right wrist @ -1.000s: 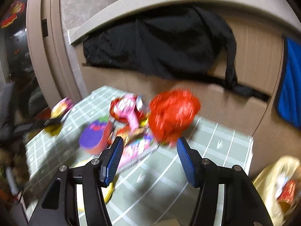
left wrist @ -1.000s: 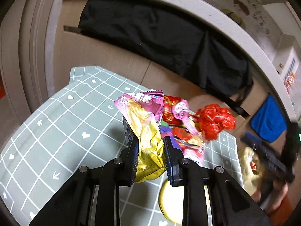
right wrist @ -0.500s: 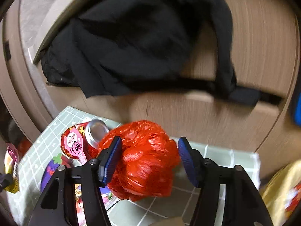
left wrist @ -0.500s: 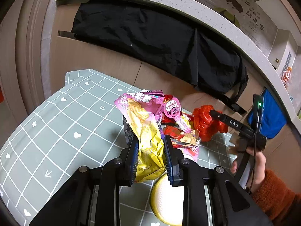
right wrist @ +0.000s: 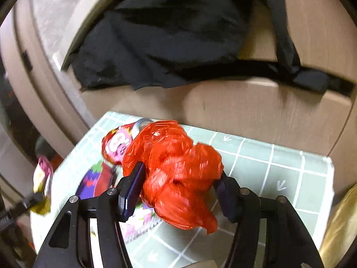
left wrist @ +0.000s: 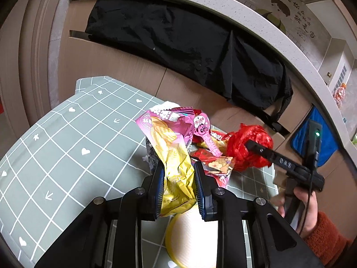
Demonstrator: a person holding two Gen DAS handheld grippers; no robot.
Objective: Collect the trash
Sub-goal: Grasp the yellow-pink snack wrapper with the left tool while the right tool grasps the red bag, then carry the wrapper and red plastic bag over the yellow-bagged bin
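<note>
My left gripper (left wrist: 178, 178) is shut on a pink and yellow chip bag (left wrist: 171, 156) and holds it above the green checked table (left wrist: 67, 147). Behind it lies a pile of wrappers (left wrist: 212, 156) with a red can (right wrist: 116, 145). My right gripper (right wrist: 178, 192) has its fingers around a crumpled red plastic bag (right wrist: 176, 169), and both pads press its sides; the bag also shows in the left wrist view (left wrist: 250, 147), with the right gripper's finger (left wrist: 263, 151) against it. The chip bag shows at the left of the right wrist view (right wrist: 42, 178).
A round yellow-rimmed lid (left wrist: 191, 236) lies on the table under the left gripper. A purple packet (right wrist: 93, 183) lies left of the red bag. Black cloth (left wrist: 178, 42) hangs on the wooden wall behind. A yellow bag (right wrist: 339, 230) sits off the table's right edge.
The right gripper has come forward over the table to the red plastic bag and its fingers have narrowed onto it. The left gripper still holds the chip bag, almost unmoved.
</note>
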